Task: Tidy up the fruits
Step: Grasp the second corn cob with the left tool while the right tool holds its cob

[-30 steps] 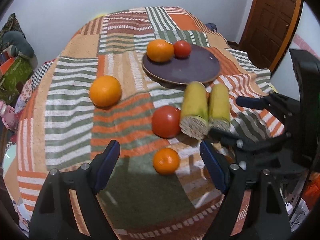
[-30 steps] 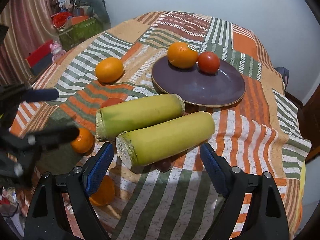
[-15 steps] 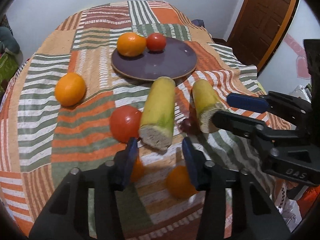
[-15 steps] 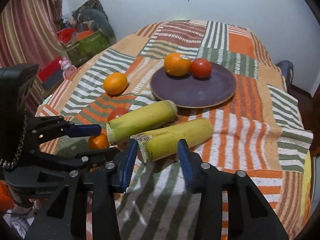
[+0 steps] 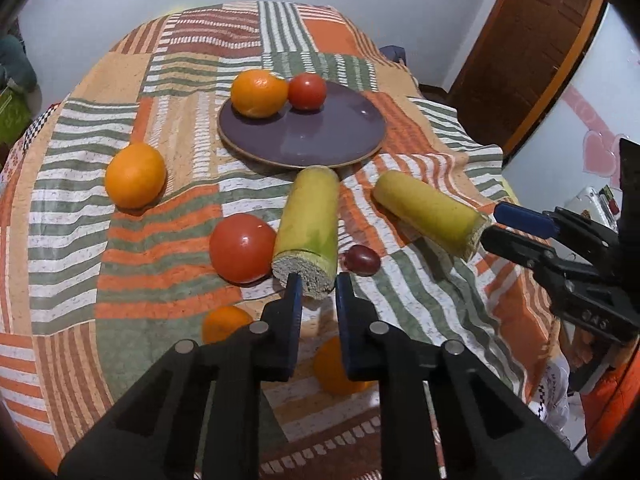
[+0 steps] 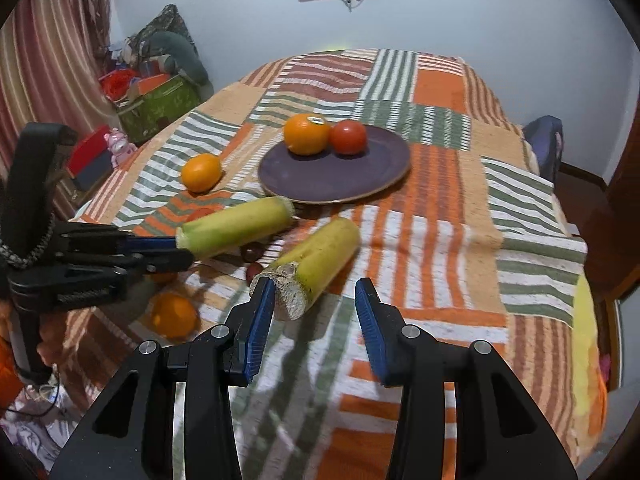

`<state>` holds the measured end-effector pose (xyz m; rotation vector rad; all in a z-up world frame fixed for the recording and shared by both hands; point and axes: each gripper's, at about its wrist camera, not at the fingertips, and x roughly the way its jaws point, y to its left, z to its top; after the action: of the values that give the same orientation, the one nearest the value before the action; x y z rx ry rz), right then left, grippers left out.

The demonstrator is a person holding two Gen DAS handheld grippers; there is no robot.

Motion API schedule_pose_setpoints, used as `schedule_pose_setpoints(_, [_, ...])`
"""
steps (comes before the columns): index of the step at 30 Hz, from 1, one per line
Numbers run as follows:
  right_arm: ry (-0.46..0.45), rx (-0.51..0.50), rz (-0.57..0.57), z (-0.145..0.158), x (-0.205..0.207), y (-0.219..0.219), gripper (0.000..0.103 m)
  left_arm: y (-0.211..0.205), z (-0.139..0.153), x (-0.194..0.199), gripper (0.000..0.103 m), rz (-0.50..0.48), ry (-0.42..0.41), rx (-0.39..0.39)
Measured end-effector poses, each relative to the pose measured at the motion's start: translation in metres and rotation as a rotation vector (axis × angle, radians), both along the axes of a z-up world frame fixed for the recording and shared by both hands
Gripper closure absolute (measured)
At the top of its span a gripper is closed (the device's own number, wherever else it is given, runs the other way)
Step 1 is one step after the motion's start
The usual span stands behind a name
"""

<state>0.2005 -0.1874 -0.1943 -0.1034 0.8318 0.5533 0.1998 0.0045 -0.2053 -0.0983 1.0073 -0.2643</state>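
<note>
On the plate [image 5: 340, 148] only an orange [image 5: 258, 94] and a tomato [image 5: 307, 91] are set. Left off it, nearer than the plate, are two stalks [image 5: 308, 228] [image 6: 316, 258], a tomato [image 5: 240, 247], oranges and a grape [image 5: 362, 260]. The left hand-held gripper [image 5: 316, 300] is nearly closed, empty; the right hand-held gripper [image 6: 314, 312] is open at a stalk's cut end.

Left gripper [image 5: 316, 292]: matte black plastic frame with triangular cut-outs, round silver screws along each arm, blue pads lining the jaws. Right gripper [image 6: 314, 300]: same black build, silver screws, ribbed blue pads. A braided grey cord [image 6: 30, 250] hangs at the left gripper's black handle; white embossed lettering, unreadable.
</note>
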Motion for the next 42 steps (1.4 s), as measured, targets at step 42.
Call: schedule_pose_setpoints(42, [0.093, 0.008, 0.003, -0.020, 0.044, 0.006, 0.064, -0.014, -0.011, 0.094, 0.059, -0.055, 0.094, 0.081])
